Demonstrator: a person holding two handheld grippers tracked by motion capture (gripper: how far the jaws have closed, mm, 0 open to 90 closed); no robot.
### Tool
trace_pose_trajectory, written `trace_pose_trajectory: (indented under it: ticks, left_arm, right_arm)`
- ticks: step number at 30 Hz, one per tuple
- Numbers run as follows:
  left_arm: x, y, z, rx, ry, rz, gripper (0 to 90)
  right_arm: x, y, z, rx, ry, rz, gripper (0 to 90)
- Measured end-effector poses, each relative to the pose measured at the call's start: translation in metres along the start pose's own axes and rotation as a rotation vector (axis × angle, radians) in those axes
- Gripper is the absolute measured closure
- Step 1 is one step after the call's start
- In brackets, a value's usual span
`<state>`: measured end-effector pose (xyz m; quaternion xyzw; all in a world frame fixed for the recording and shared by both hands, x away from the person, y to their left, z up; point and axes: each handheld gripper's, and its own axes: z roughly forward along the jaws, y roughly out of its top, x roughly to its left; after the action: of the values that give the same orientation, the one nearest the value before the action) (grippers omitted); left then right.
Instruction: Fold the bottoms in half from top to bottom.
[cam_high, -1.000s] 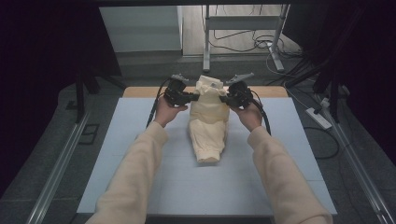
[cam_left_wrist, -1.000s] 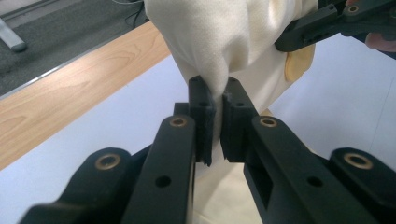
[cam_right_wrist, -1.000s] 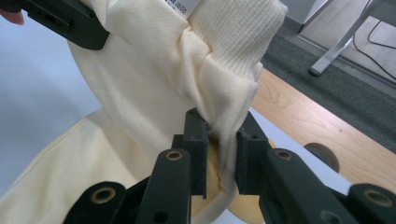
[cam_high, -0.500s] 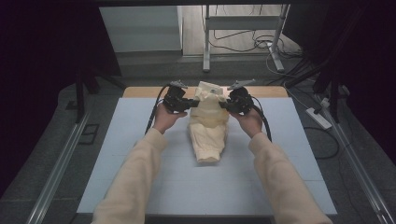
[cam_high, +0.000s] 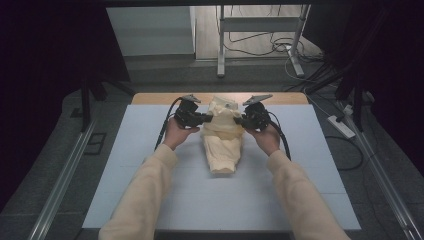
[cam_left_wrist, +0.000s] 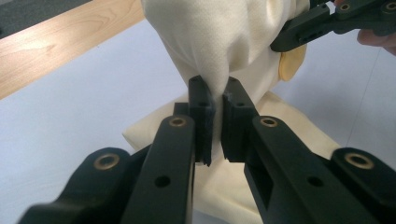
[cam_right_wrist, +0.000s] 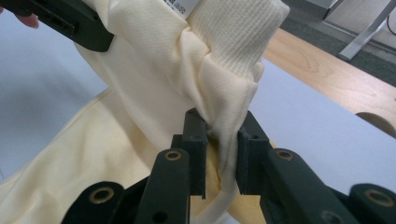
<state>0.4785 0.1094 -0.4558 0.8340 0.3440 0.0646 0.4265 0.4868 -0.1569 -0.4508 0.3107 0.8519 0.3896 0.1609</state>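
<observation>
On the desk's far middle sits a cream garment (cam_high: 222, 137), soft knit with a ribbed cuff or collar up top, bunched and lifted at the far end while the rest trails flat toward the person. Left tongs (cam_left_wrist: 215, 100) pinch a thin fold; right tongs (cam_right_wrist: 222, 126) clamp a thicker wad. Pale blue mat (cam_high: 125, 150) over light wood, dark room behind. Both hands face inward, cream sleeves (cam_high: 145, 190).

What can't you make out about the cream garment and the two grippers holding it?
- Garment type: bunched folds hide its shape, high view.
- Label print: cut off by the top edge, right gripper view.
- Left gripper pad faces: pinched fabric covers them, left gripper view.
- Right gripper: likewise, right gripper view.
</observation>
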Motion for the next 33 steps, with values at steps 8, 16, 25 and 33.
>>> trace_pose_trajectory:
  ticks: [8, 16, 25, 33]
  left_arm:
    - [-0.002, -0.010, 0.000, -0.002, -0.015, -0.001, 82.6]
    - [-0.005, -0.021, 0.005, 0.007, -0.028, 0.005, 82.5]
    - [-0.009, -0.028, 0.006, 0.009, -0.046, 0.018, 81.7]
    - [-0.012, -0.035, 0.007, 0.019, -0.057, 0.014, 81.7]
  right_arm:
    - [0.005, -0.004, 0.000, 0.005, 0.008, -0.016, 76.4]
    - [0.009, -0.016, 0.005, 0.021, 0.019, -0.022, 76.0]
    - [0.011, -0.022, 0.004, 0.021, 0.024, -0.025, 75.3]
    - [0.015, -0.030, 0.003, 0.022, 0.034, -0.023, 75.3]
